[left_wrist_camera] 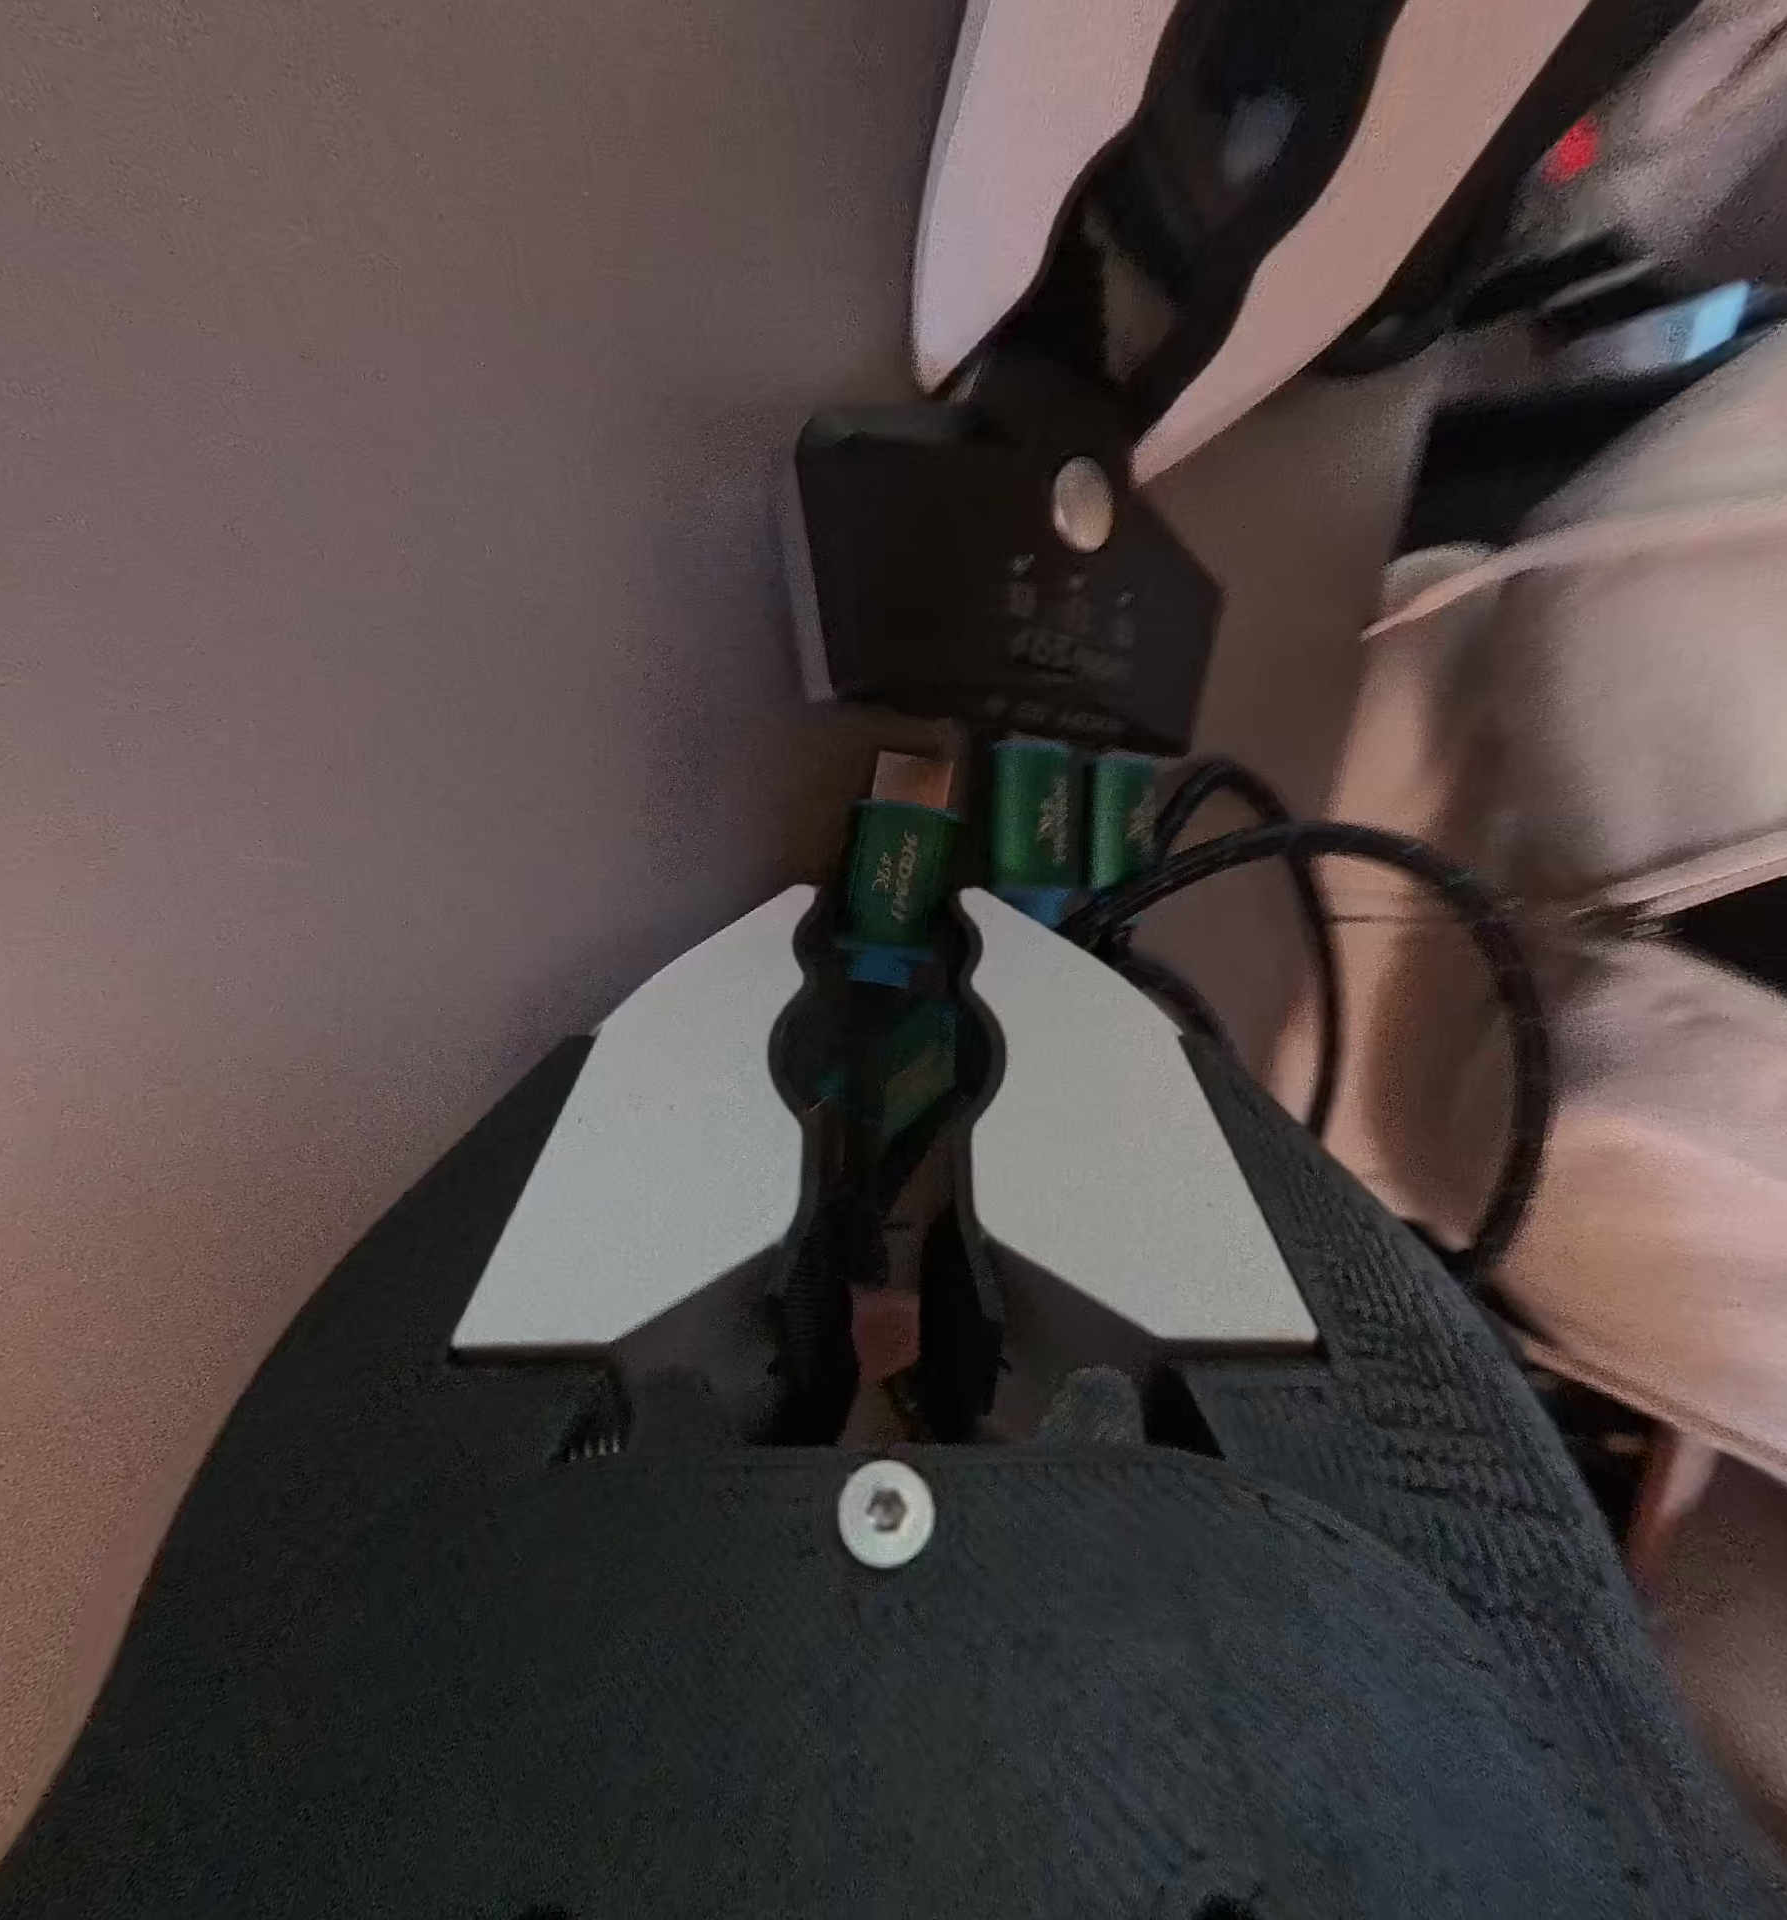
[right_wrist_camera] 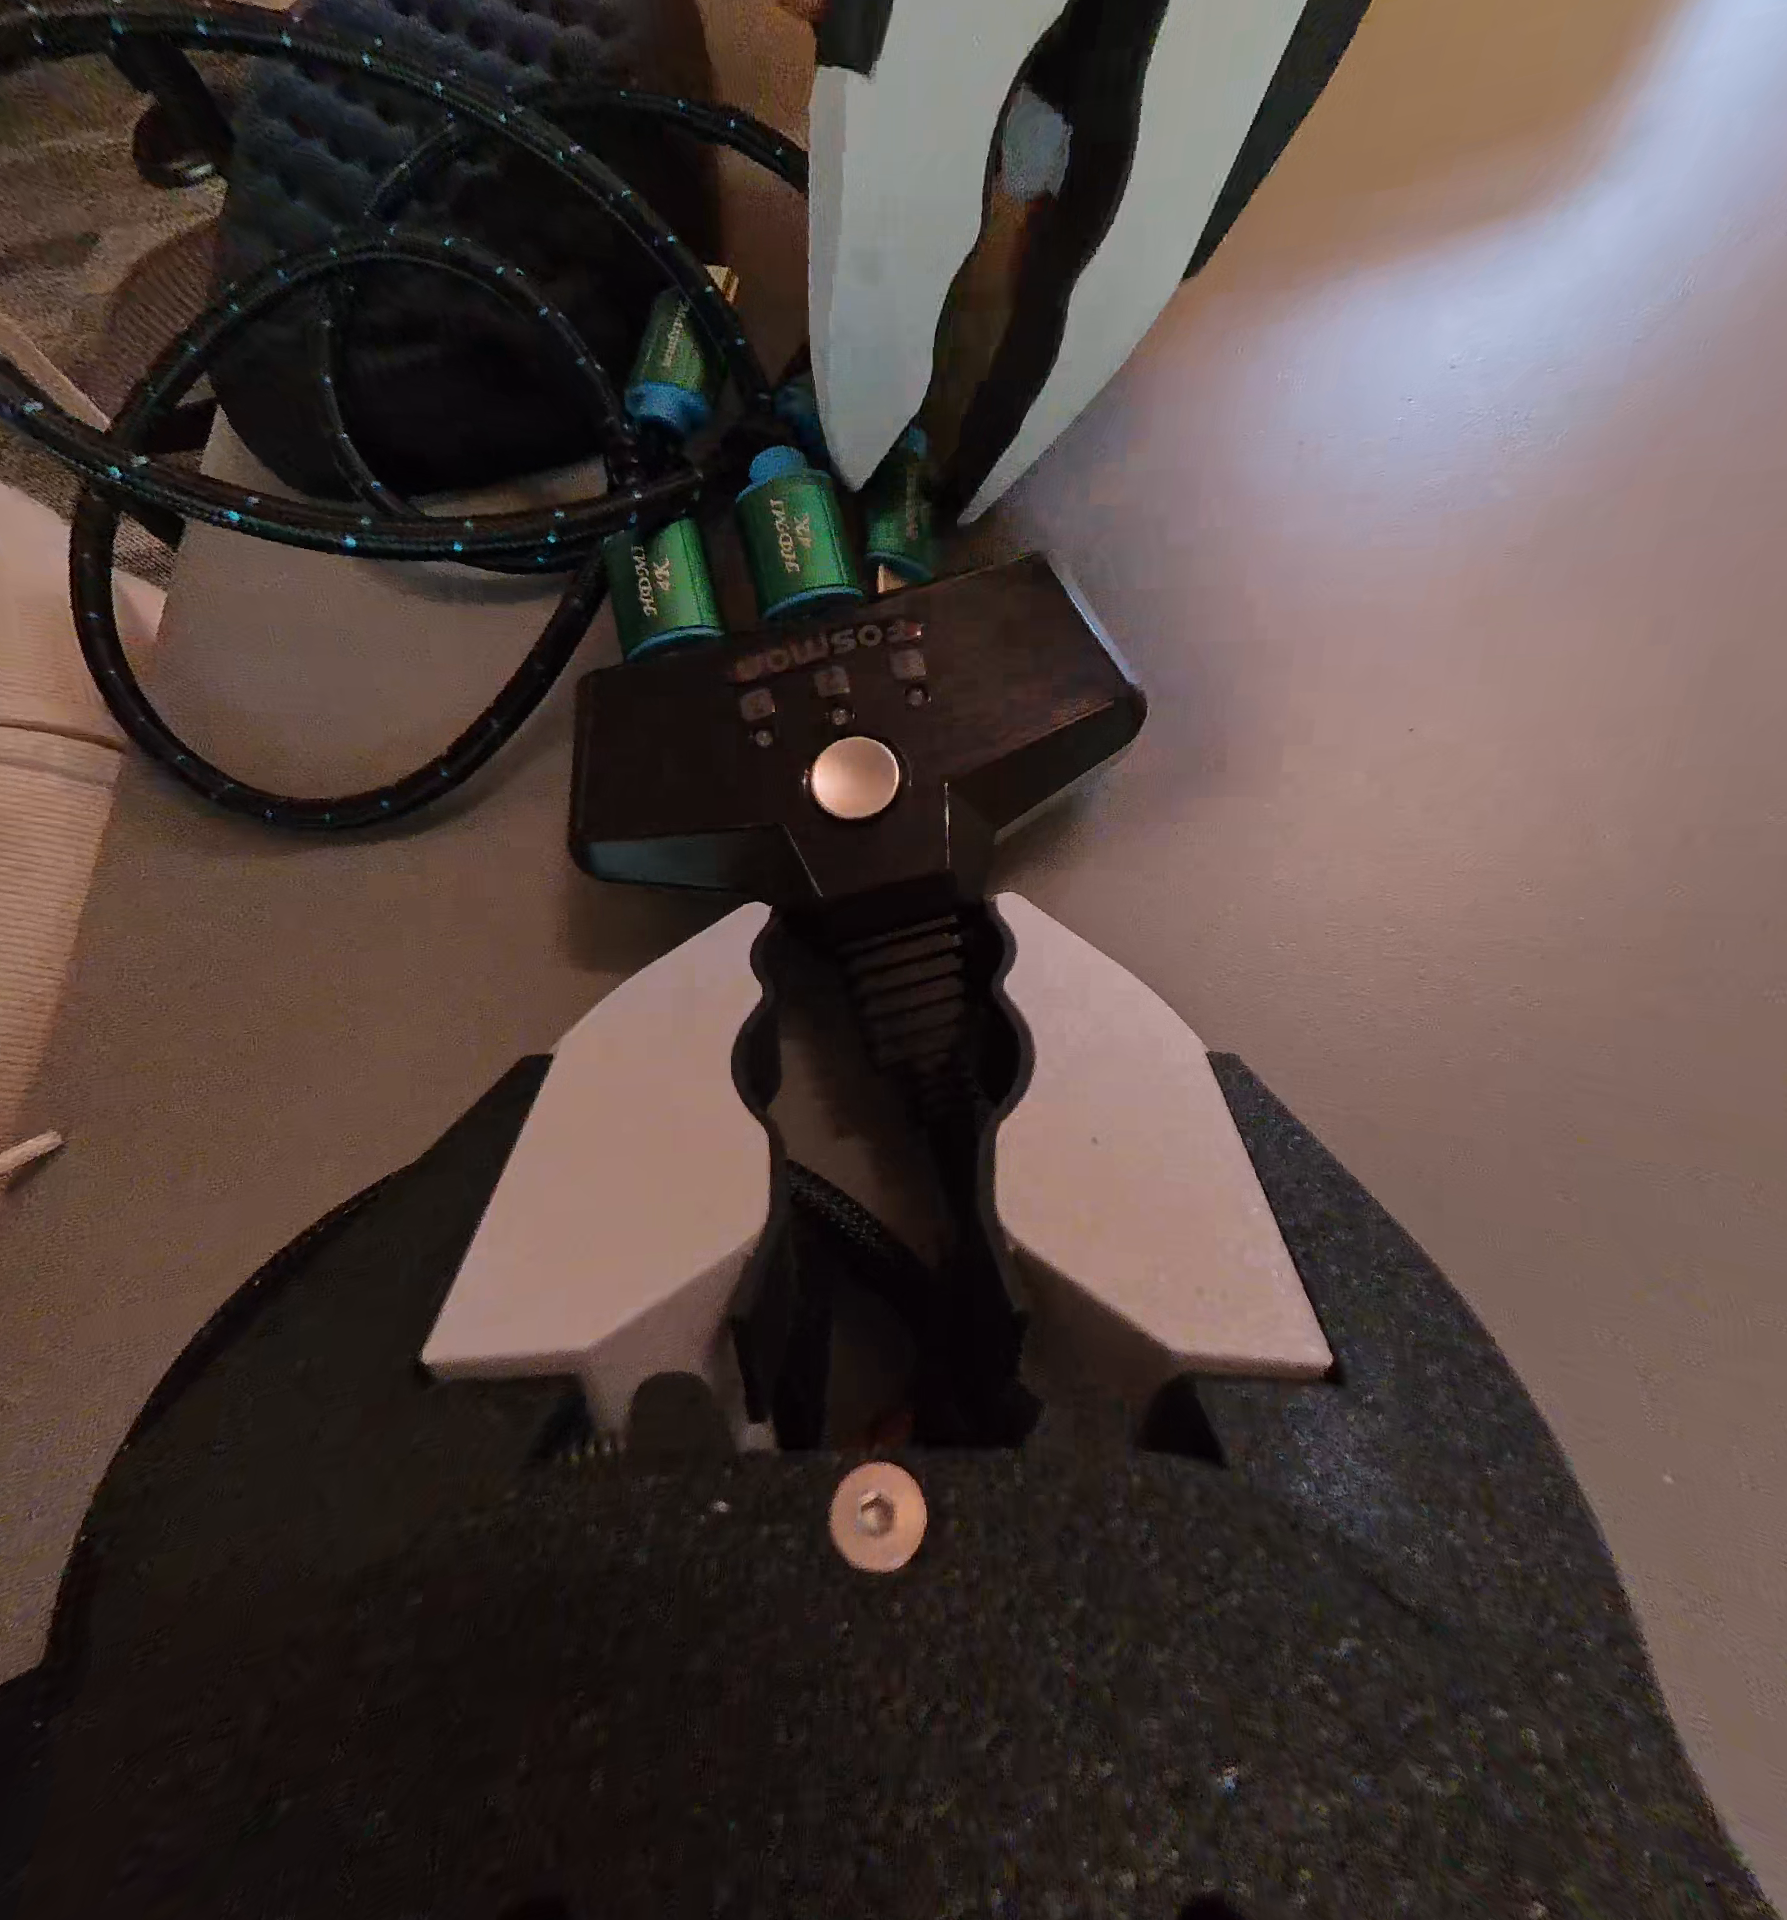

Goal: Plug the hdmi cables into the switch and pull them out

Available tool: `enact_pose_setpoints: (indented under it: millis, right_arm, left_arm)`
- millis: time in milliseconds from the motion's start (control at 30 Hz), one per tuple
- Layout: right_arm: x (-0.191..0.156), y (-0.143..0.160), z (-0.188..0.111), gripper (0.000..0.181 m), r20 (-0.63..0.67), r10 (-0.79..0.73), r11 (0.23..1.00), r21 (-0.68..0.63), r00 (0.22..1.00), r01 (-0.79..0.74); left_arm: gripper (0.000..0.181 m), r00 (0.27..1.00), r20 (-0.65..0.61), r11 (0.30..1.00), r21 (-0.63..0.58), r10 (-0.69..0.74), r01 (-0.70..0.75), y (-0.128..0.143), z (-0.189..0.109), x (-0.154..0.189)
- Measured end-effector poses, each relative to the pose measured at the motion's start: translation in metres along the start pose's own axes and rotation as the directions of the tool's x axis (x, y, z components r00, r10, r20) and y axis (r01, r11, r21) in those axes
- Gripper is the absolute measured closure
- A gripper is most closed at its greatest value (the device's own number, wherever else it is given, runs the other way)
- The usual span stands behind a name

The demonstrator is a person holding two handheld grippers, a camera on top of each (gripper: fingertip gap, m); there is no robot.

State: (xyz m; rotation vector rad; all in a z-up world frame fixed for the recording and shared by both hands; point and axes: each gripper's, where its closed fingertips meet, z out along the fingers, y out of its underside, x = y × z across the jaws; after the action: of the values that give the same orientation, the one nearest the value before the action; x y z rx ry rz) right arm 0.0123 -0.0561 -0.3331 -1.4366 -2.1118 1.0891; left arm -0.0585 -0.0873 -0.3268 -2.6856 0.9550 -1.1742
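Near the middle of both frames, the right gripper [right_wrist_camera: 881,914] is pinching the switch [right_wrist_camera: 858,727] steady while the left gripper [left_wrist_camera: 887,914] is squeezing a green plug [left_wrist_camera: 894,868] by its port.

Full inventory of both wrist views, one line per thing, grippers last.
switch: 1, black with a silver button, on the table, its own lead end between the right fingers.
plugs: 4 green; two seated in the switch, one held at the third port, metal tip showing, one loose behind.
cables: black braided, coiled behind the switch.
table: 1, beige.
cloth: beige, beside the switch.
left gripper: shut on a plug.
right gripper: shut on the switch lead.
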Motion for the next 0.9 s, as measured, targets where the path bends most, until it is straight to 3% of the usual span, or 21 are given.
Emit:
enact_pose_setpoints:
  millis: [100,300,367,467,533,567,700,800,900]
  right_arm:
    - [-0.002,0.001,0.0,0.146,0.009,-0.022,1.0,-0.007,1.0,0.022]
    - [-0.002,0.001,0.0,0.146,0.001,-0.031,1.0,0.001,1.0,0.031]
    - [0.001,-0.001,-0.001,0.146,-0.012,-0.022,1.0,0.016,1.0,0.022]
    - [0.002,0.0,0.0,0.146,-0.014,-0.015,1.0,0.014,1.0,0.015]
    - [0.002,0.0,0.0,0.146,-0.015,-0.017,1.0,0.012,1.0,0.017]
    - [0.002,0.0,0.0,0.146,-0.014,-0.015,1.0,0.011,1.0,0.016]
    - [0.002,0.0,0.0,0.146,-0.016,-0.017,1.0,0.011,1.0,0.017]
    - [0.001,0.001,0.0,0.146,-0.012,-0.019,1.0,0.006,1.0,0.019]
    - [-0.001,0.001,0.0,0.146,-0.002,-0.032,0.999,0.007,0.999,0.032]
  left_arm:
    - [0.16,0.998,0.001,0.997,0.025,0.068,-0.068,0.001,0.004,0.004]
    - [0.163,0.929,0.306,0.949,0.166,0.21,-0.269,-0.007,0.001,0.001]
    - [0.18,0.892,0.401,0.916,0.24,0.209,-0.322,-0.013,-0.005,0.003]
    - [0.181,0.838,0.49,0.9,0.213,0.239,-0.381,-0.009,-0.003,0.003]
    - [0.181,0.84,0.493,0.915,0.185,0.229,-0.358,-0.006,-0.009,0.002]
    - [0.169,0.843,0.489,0.92,0.179,0.224,-0.348,-0.006,-0.016,0.001]
    - [0.155,0.924,0.349,0.972,0.115,0.155,-0.207,0.005,-0.021,-0.004]
    - [0.166,0.967,0.239,0.994,0.041,0.086,-0.099,0.015,-0.007,-0.01]
    - [0.173,0.988,0.123,0.995,0.03,0.089,-0.093,0.015,0.0,-0.003]
